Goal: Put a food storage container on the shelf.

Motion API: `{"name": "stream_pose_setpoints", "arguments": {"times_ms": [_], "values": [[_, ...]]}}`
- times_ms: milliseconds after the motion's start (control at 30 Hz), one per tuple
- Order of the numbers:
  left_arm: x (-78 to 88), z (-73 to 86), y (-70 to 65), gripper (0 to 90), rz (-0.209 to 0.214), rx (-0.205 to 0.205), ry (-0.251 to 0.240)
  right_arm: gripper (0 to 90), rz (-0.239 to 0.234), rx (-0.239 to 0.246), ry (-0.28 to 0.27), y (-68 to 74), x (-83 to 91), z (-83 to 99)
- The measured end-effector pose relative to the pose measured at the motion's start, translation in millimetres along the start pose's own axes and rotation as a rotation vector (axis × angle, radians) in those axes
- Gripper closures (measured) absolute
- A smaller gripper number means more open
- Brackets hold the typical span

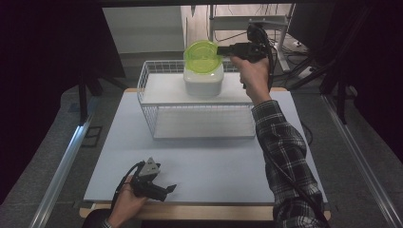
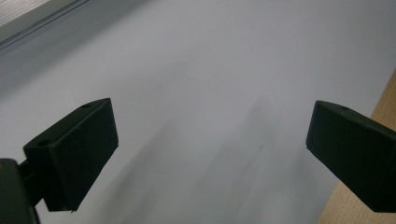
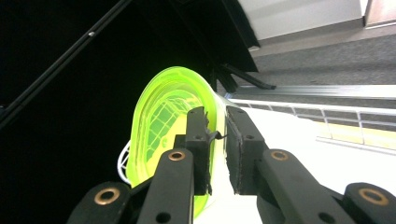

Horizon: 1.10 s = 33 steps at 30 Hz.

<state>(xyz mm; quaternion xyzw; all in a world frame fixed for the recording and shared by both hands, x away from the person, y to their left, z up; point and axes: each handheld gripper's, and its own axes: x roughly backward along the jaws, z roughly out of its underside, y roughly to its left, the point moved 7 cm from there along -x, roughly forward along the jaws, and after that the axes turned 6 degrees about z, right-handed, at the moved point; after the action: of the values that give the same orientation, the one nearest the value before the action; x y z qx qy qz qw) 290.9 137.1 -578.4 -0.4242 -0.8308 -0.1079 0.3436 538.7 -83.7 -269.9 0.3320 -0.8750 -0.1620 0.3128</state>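
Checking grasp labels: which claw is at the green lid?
The right claw, jaws on the green lid of the white box. The left claw sits open over the table.

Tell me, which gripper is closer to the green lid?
The right one. The right gripper is up at the green lid, with the lid's edge between its nearly shut jaws. The left gripper is open, far away at the near edge of the table.
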Motion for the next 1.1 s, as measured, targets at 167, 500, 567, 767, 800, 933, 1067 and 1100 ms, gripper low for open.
{"name": "stream_pose_setpoints", "arguments": {"times_ms": [167, 500, 567, 767, 800, 933, 1067, 1100], "values": [[-0.3, 0.5, 0.7, 2.1, 0.002, 0.001, 0.002, 78.3, 0.064, 0.018, -0.003, -2.8, -5.7, -2.0], [-0.7, 0.7, 0.0, 2.1, 0.006, 0.001, 0.003, 72.9, 0.139, 0.007, -0.017, -6.3, -15.2, -4.8], [-0.8, 0.7, 0.1, 2.1, 0.007, 0.001, 0.003, 71.3, 0.138, 0.004, -0.018, -7.8, -16.8, -4.9], [-0.7, 0.6, 0.0, 2.1, 0.007, 0.001, 0.003, 58.6, 0.133, 0.003, -0.032, -10.2, -17.2, -5.4], [-0.7, 0.6, 0.0, 2.1, 0.007, 0.001, 0.003, 55.6, 0.132, 0.01, -0.036, -9.8, -16.3, -5.6], [-0.7, 0.6, 0.0, 2.0, 0.006, 0.001, 0.003, 42.6, 0.113, 0.054, -0.044, -6.3, -12.7, -5.8], [-0.8, 0.7, -0.1, 2.0, 0.006, 0.0, 0.004, 32.3, 0.094, 0.104, -0.051, -3.9, -6.1, -3.4], [-0.7, 0.7, 0.0, 2.0, 0.005, 0.001, 0.004, 30.7, 0.089, 0.113, -0.051, -3.2, -4.9, -2.3]]}}
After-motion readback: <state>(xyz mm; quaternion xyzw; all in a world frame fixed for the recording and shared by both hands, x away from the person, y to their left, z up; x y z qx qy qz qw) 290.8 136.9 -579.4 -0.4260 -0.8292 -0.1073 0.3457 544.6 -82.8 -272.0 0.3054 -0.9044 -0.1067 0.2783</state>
